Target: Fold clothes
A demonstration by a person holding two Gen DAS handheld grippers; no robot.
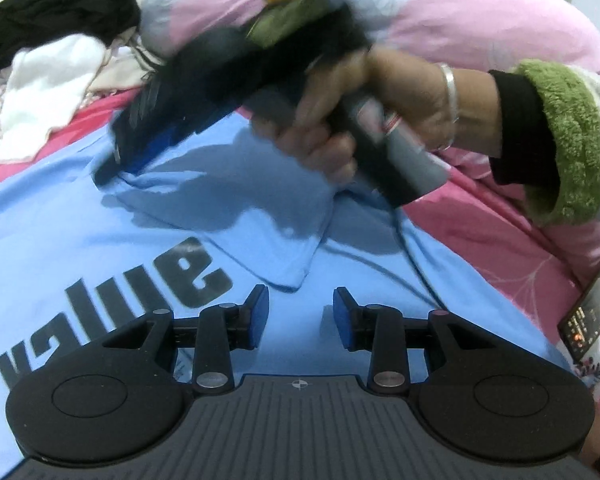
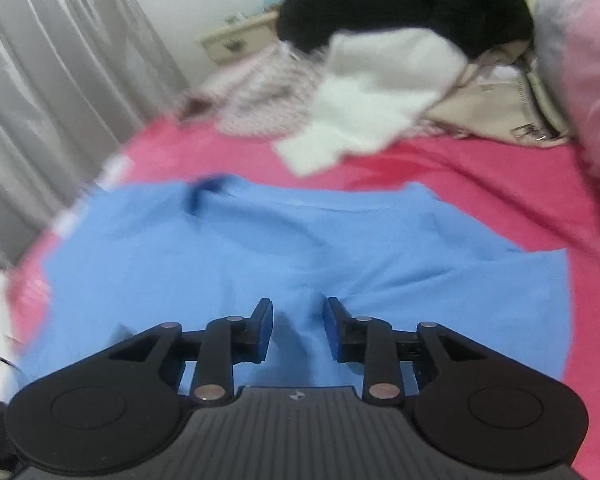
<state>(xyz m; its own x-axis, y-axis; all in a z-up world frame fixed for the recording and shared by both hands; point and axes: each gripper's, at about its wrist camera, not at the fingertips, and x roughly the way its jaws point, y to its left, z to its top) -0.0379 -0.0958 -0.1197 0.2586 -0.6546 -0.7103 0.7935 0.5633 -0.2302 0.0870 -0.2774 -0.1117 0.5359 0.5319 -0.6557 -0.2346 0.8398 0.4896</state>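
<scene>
two grippers hang over one light blue t-shirt (image 1: pixel 80 216), which lies spread on the pink bed sheet (image 2: pixel 480 168) with its dark lettering (image 1: pixel 112 312) facing up in the left wrist view. the left gripper (image 1: pixel 300 316) has its fingers parted by a moderate gap and nothing between them; the shirt lies beneath them, and whether the tips touch it cannot be told. the right gripper (image 2: pixel 298 328) is also parted about as wide, with a small raised ridge of blue cloth in the gap between the pads, not yet pinched. in the left view the person's right hand (image 1: pixel 340 120) holds that tool near a sleeve flap (image 1: pixel 260 216) already turned in over the body of the shirt.

the step in hand looks like taking hold for the next fold. to do it well, the right fingers should close on the ridge only once both layers of cloth sit fully between the pads, or the top layer alone will lift and the fold will skew. the left should pin or grip the shirt on the lettered side so the cloth stays taut and flat. carry the fold straight, edge to edge, and keep it away from the pile of white (image 2: pixel 364 100) and black clothes (image 2: pixel 400 4) at the far side of the bed.
</scene>
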